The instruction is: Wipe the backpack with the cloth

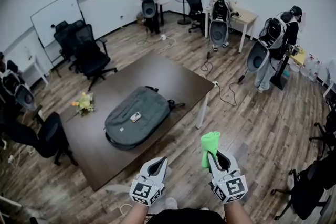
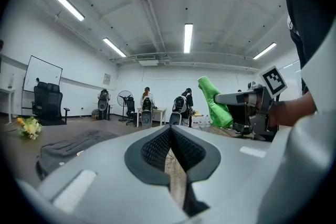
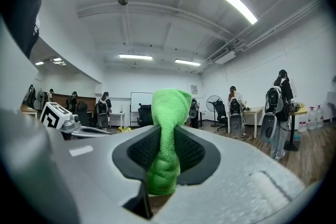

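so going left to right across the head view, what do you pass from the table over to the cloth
flowers → backpack → cloth

Head view: mounted high, facing forward and steeply down. The dark brown rectangular bench point(image 1: 173, 78) lies near, ahead and below.

Left gripper view: set low, roughly level, looking close over its own fingers point(image 2: 152, 149) across the room.

Right gripper view: likewise, tilted slightly upward.

All three share the bright green microfibre cloth point(image 1: 210, 145) and the far white desk point(image 1: 247, 17).
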Action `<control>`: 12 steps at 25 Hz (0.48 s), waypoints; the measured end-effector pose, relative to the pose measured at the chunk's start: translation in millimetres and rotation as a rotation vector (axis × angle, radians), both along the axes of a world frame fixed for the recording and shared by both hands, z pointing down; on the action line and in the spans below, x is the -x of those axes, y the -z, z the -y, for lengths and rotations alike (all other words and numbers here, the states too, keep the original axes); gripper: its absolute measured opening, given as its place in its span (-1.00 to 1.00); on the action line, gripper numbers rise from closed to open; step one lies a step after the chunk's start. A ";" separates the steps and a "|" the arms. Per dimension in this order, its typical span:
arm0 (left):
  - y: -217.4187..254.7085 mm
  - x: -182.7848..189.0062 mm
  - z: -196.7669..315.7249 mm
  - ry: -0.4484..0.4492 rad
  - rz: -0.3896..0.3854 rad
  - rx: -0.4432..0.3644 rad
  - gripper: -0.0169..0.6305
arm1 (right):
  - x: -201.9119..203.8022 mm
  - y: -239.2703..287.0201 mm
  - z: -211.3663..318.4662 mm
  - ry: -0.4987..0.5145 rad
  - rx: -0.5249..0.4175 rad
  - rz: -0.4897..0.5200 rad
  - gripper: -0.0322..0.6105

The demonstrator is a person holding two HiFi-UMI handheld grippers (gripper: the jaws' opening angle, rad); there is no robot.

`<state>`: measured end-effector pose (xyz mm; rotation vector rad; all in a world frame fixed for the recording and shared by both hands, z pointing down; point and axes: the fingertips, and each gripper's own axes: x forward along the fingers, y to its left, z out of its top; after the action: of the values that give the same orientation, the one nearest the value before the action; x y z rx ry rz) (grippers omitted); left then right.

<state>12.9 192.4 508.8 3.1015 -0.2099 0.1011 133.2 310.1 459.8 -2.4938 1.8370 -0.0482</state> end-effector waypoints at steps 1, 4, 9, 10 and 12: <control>0.2 2.5 4.3 0.002 0.000 0.000 -0.89 | 1.3 0.9 4.2 -0.002 -0.001 -0.003 -0.65; -4.0 9.7 17.8 -0.002 -0.002 -0.009 -0.89 | 7.6 5.2 18.0 -0.006 -0.005 -0.013 -0.65; -5.0 25.3 39.2 -0.013 0.014 -0.012 -0.89 | 16.1 4.6 37.3 -0.027 -0.011 -0.016 -0.65; -5.4 28.9 43.5 -0.012 0.015 -0.013 -0.89 | 14.9 4.7 39.3 -0.034 -0.015 -0.015 -0.65; -6.5 36.6 53.7 0.003 0.019 -0.012 -0.89 | 11.0 6.4 43.8 -0.040 -0.021 -0.007 -0.65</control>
<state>-23.7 138.7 515.2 3.1134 -0.2159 0.1297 122.2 266.2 453.4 -2.5186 1.7804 -0.0185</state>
